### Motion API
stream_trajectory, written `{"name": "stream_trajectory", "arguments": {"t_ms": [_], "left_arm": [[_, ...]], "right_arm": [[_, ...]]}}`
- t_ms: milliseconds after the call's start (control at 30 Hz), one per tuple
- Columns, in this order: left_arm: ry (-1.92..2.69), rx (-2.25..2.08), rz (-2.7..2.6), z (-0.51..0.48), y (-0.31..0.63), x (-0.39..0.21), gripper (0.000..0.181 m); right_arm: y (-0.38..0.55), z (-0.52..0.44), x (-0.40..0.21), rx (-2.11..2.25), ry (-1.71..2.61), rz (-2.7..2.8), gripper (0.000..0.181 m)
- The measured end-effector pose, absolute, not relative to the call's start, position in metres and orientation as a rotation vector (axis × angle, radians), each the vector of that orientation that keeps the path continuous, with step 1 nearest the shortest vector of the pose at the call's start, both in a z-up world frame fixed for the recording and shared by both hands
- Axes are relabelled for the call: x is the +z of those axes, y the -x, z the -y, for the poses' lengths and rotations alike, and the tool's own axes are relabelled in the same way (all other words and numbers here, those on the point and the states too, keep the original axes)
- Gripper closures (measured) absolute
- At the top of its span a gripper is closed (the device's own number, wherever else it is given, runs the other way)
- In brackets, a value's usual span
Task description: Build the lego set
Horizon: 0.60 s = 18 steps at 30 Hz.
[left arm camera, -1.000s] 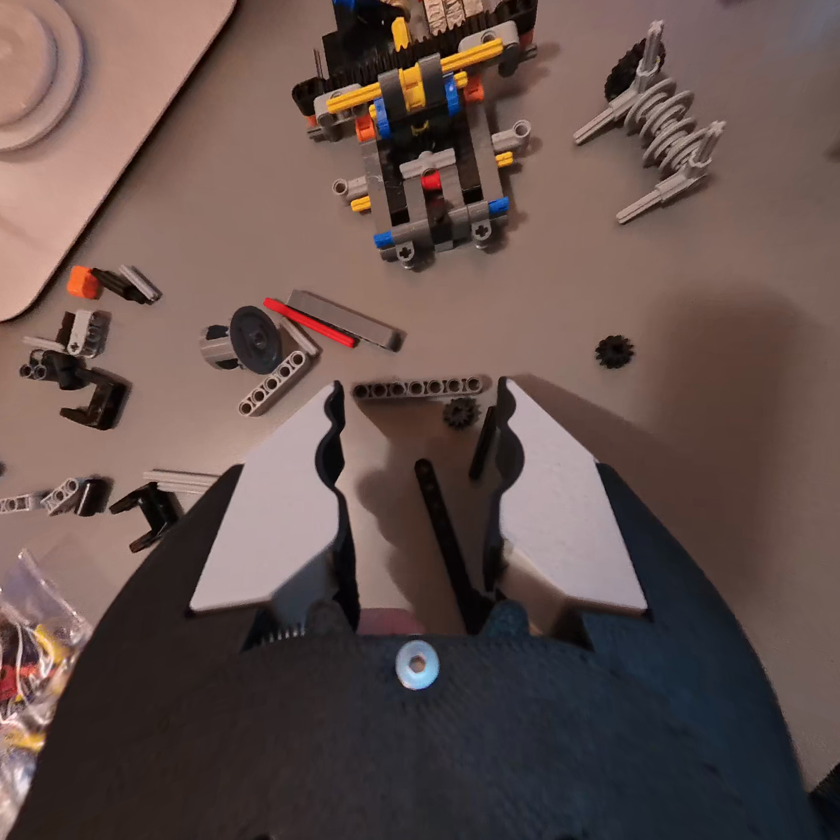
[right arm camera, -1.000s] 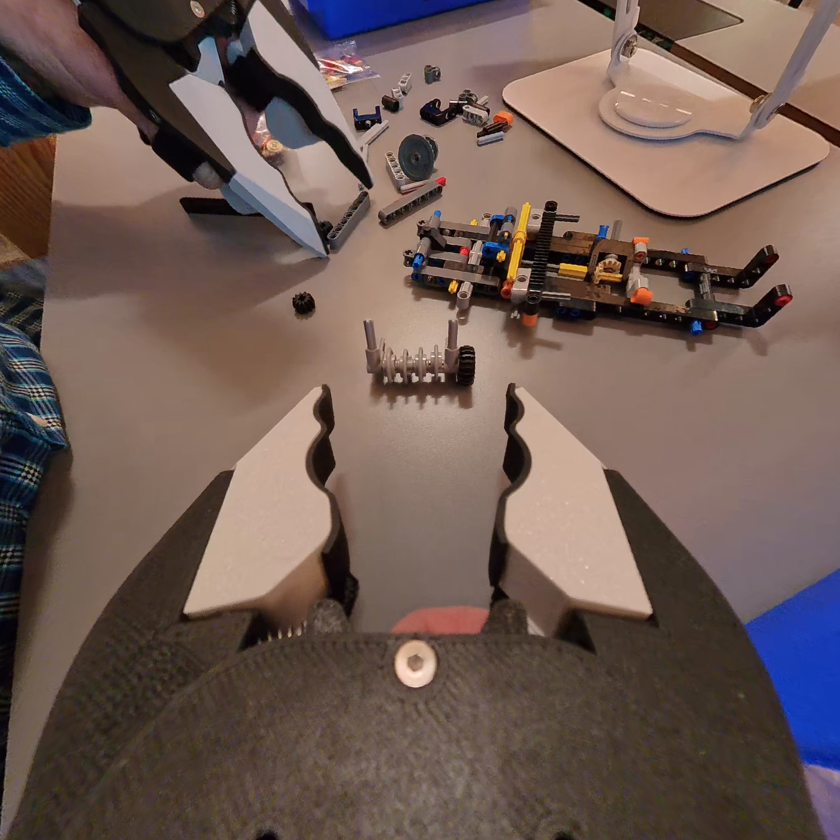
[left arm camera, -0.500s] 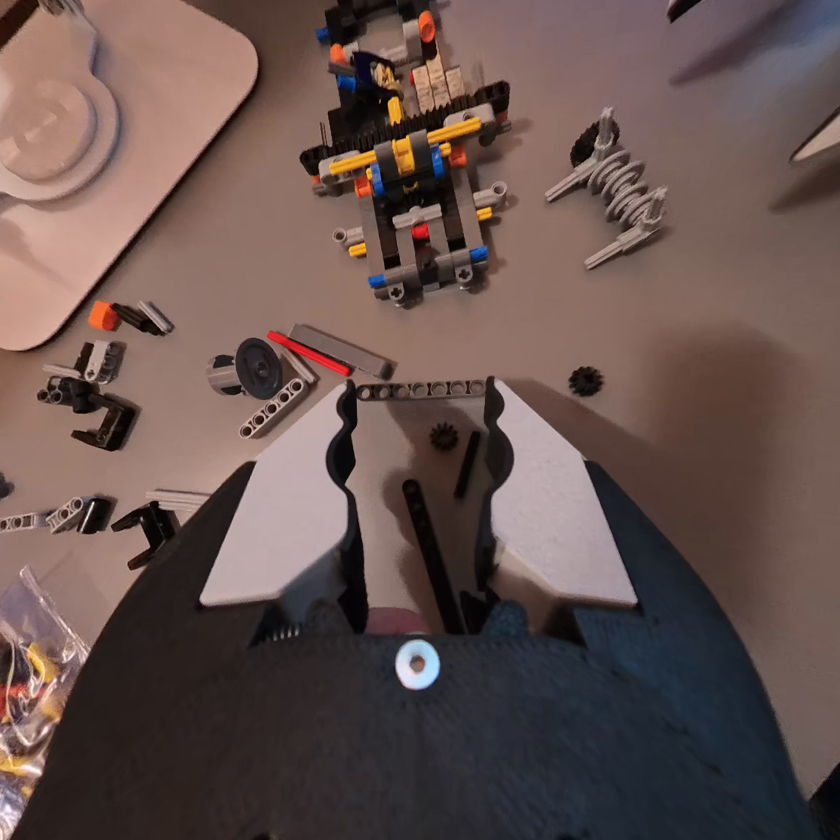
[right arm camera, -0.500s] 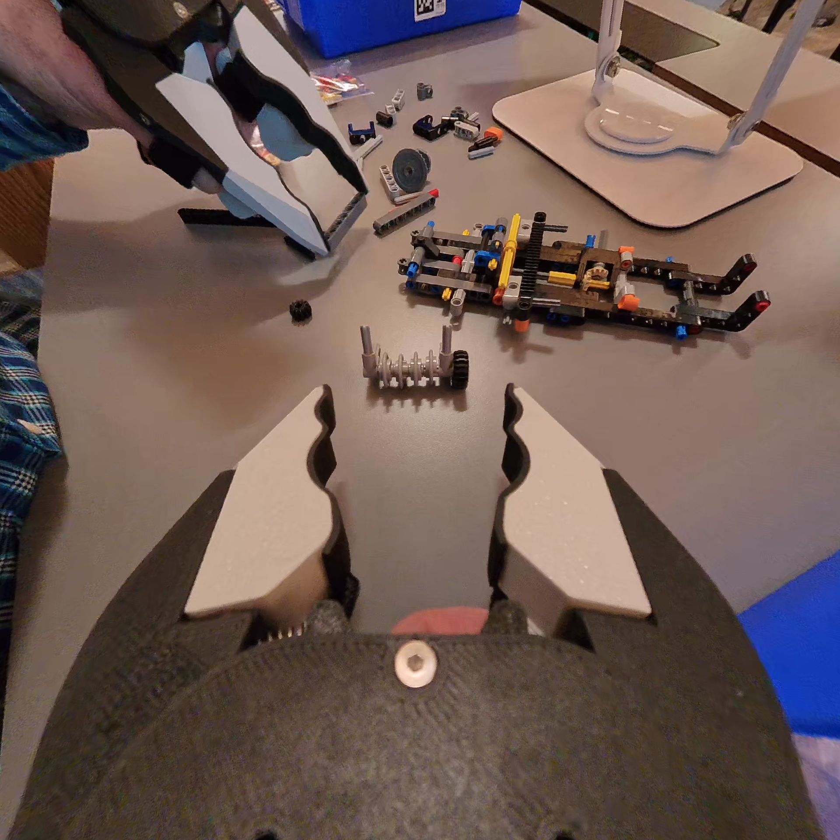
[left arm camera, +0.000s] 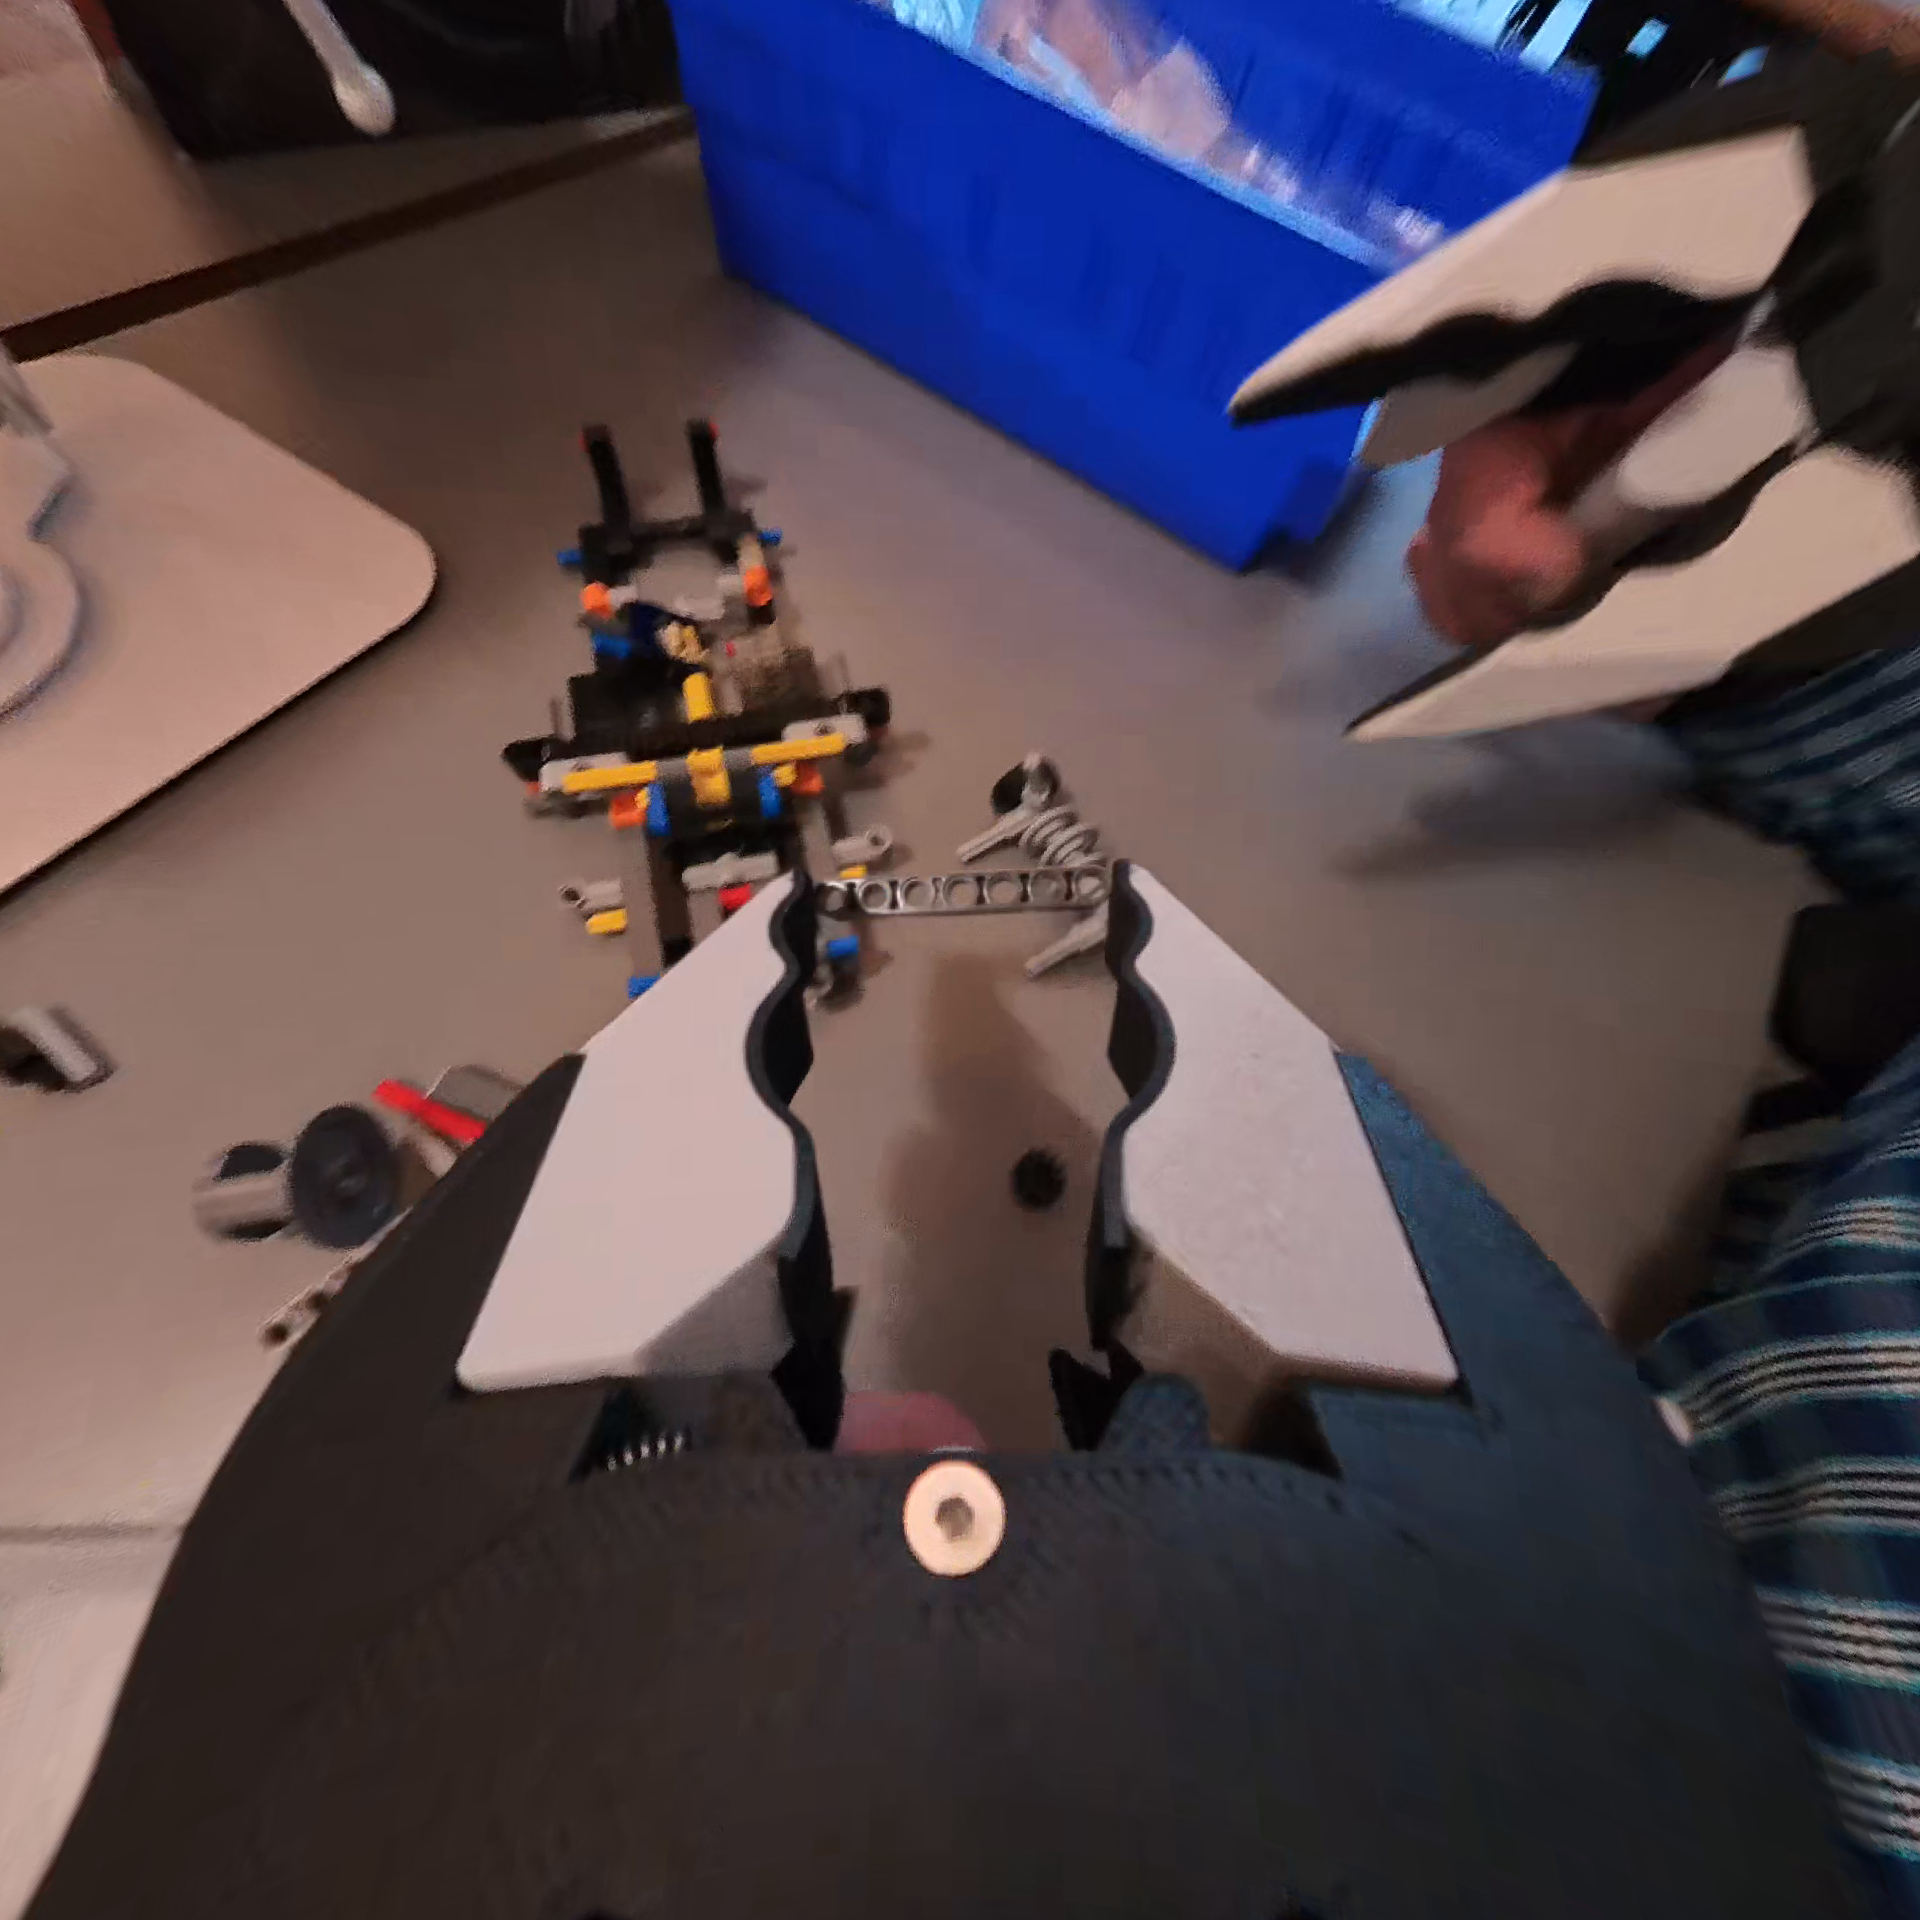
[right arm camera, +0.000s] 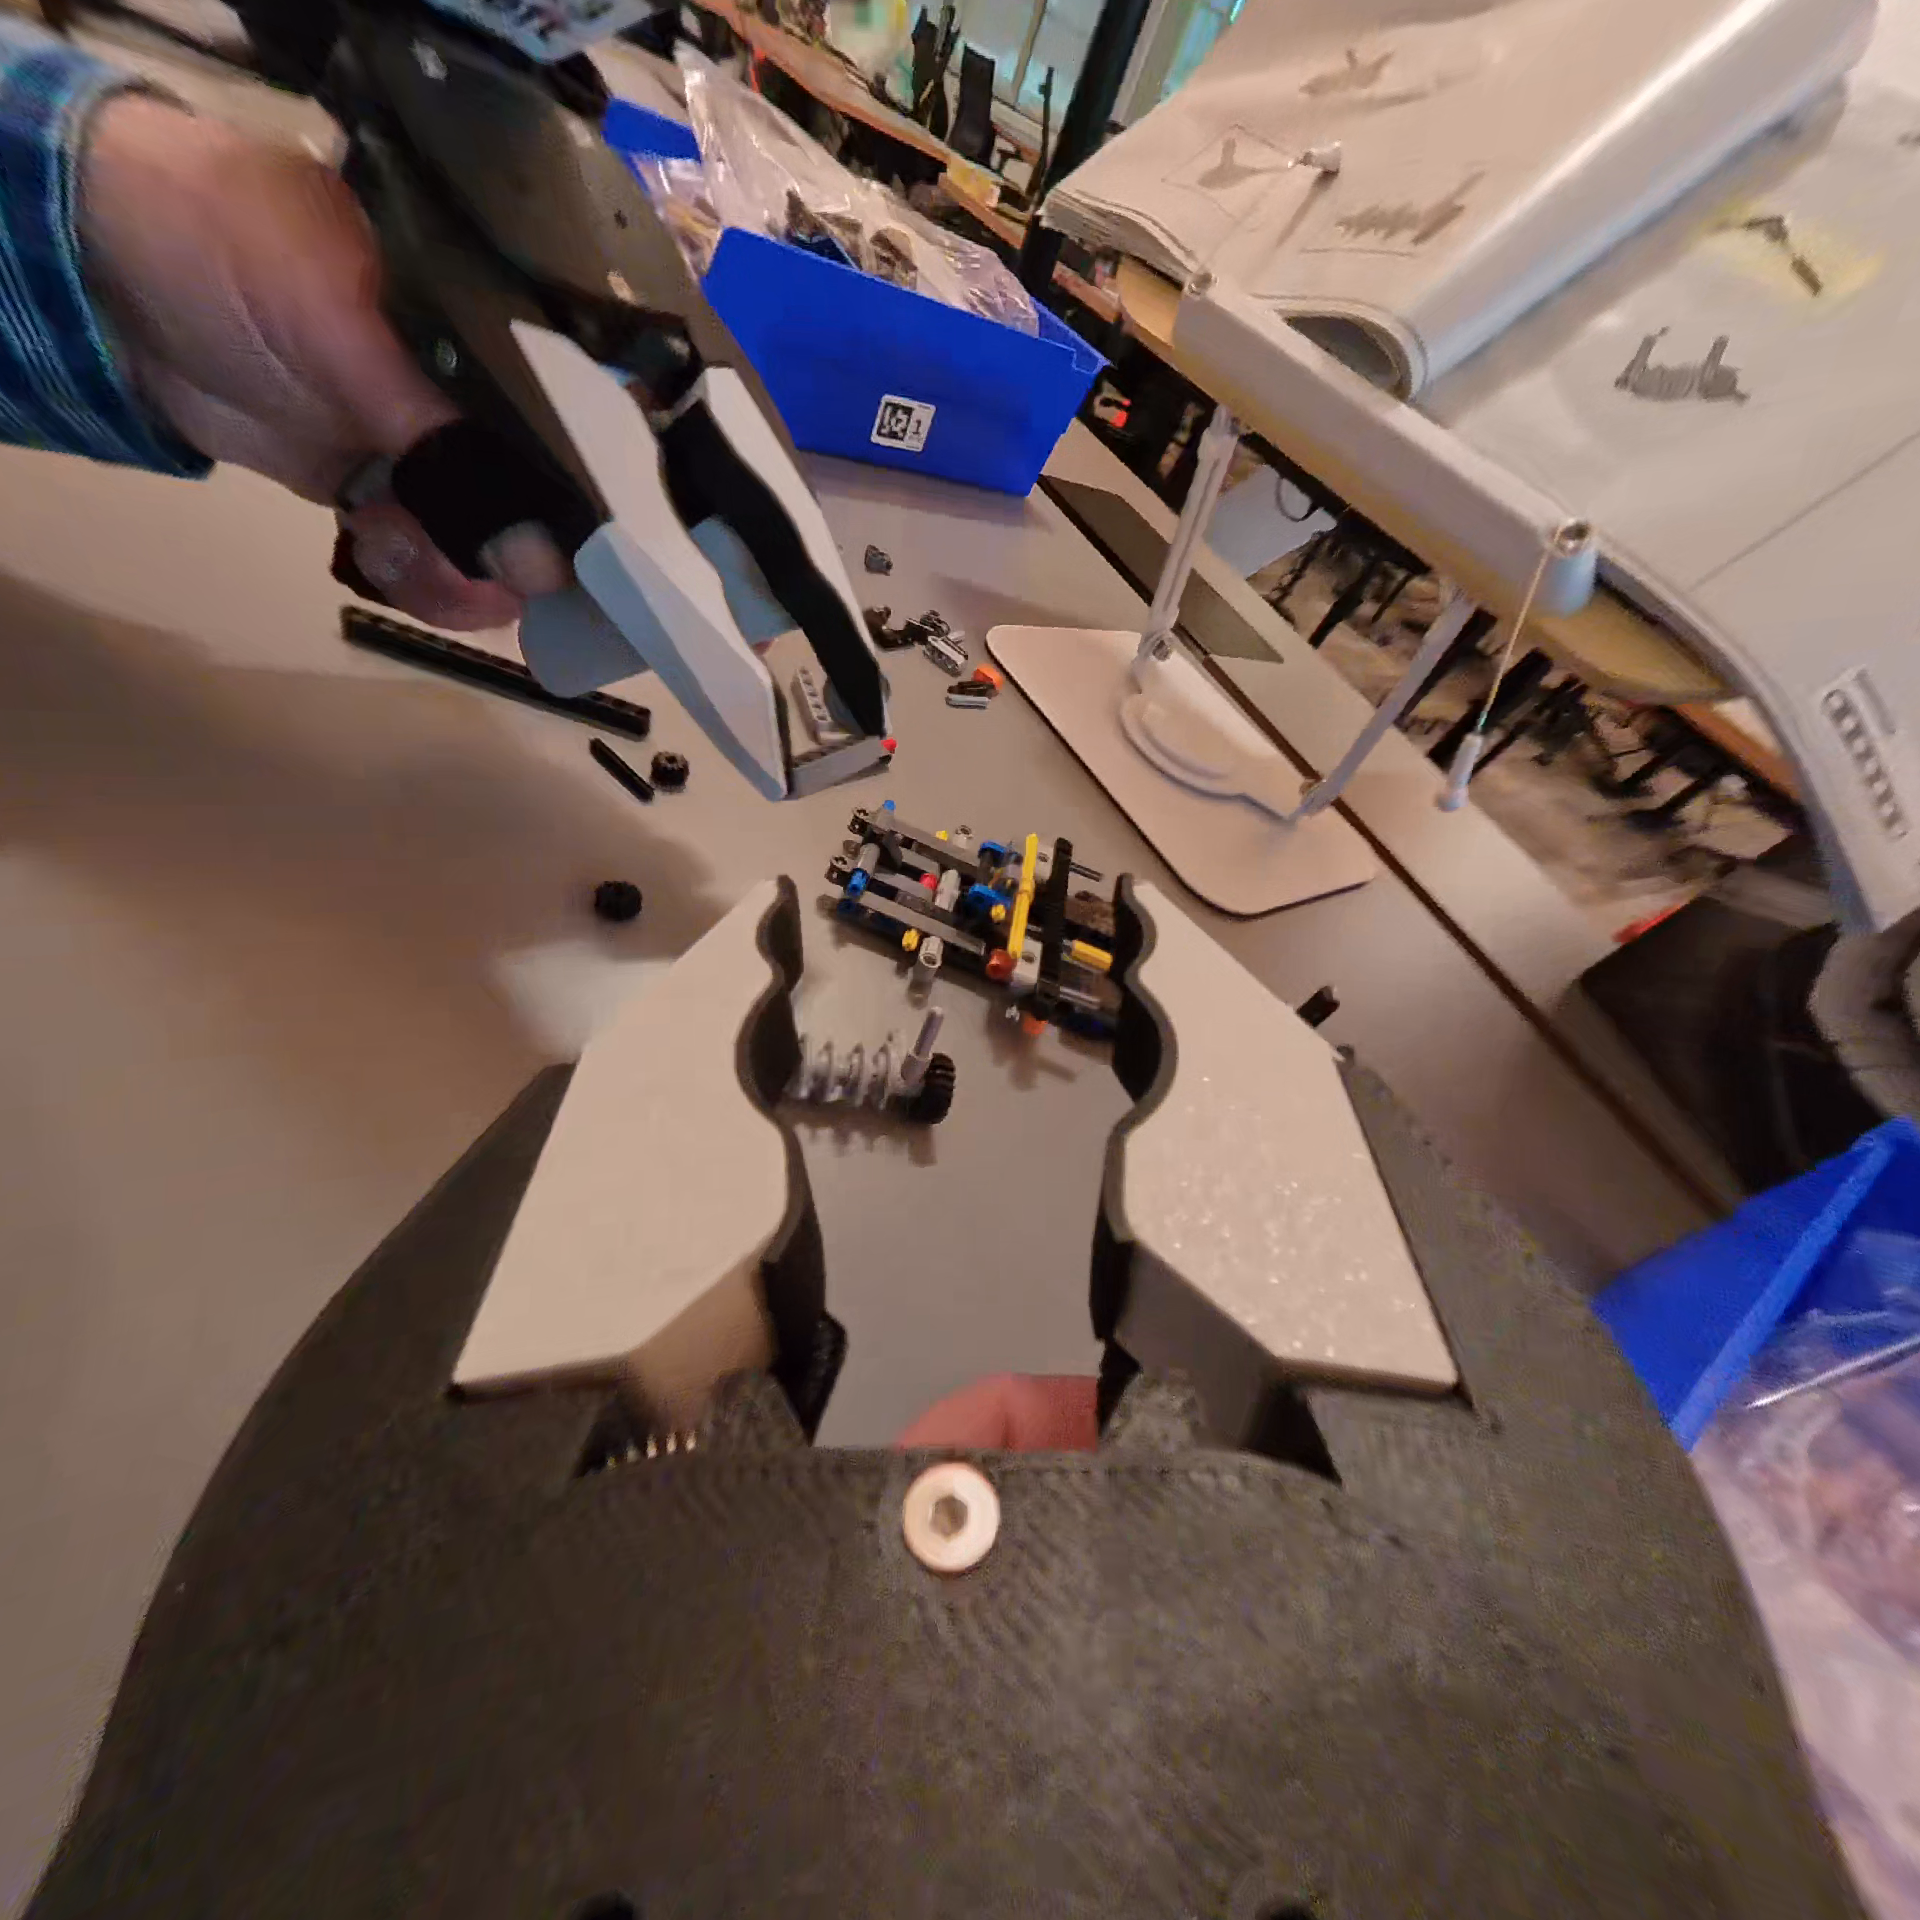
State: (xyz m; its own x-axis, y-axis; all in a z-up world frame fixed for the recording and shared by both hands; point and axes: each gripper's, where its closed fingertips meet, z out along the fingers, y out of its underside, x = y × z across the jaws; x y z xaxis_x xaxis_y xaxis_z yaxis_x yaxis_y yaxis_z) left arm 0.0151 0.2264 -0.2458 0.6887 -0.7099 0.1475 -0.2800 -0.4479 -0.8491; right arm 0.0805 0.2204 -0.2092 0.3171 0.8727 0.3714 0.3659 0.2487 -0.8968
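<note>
My left gripper is shut on the two ends of a grey holed beam and holds it above the table, in front of the chassis. It also shows in the right wrist view, a hand around it. The black, yellow and blue chassis lies on the grey table. A grey spring-like part with a black gear lies beside it. My right gripper is open and empty above that part; it also shows in the left wrist view, blurred.
Small black gears, a black axle and a long black beam lie on the left. A wheel and loose parts, blue bins, a white stand base. The black axle is about 10 cm from my left fingertips. The left camera catches it too, in the left wrist view.
My left gripper closed on the grey beam, lifted it off the table and tilted up towards the chassis. My right gripper rose, tilted up and moved nearer the spring part.
</note>
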Motion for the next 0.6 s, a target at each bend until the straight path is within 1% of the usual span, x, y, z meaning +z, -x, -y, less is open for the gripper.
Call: {"name": "stream_trajectory", "arguments": {"t_ms": [267, 400, 467, 600], "left_arm": [[1.918, -1.017, -0.663, -0.221, -0.058, -0.216, 0.128], [1.877, -1.18, -0.607, -0.216, -0.069, -0.207, 0.128], [1.864, -1.23, -0.587, -0.214, -0.073, -0.205, 0.127], [1.842, -1.316, -0.535, -0.211, -0.077, -0.202, 0.128]], "right_arm": [[-0.058, -0.215, -0.211, 0.365, 1.253, 1.336, 0.133], [-0.053, -0.217, -0.213, 0.314, 1.241, 1.338, 0.141], [-0.053, -0.22, -0.212, 0.291, 1.242, 1.316, 0.154], [-0.052, -0.219, -0.209, 0.286, 1.224, 1.298, 0.167]]}}
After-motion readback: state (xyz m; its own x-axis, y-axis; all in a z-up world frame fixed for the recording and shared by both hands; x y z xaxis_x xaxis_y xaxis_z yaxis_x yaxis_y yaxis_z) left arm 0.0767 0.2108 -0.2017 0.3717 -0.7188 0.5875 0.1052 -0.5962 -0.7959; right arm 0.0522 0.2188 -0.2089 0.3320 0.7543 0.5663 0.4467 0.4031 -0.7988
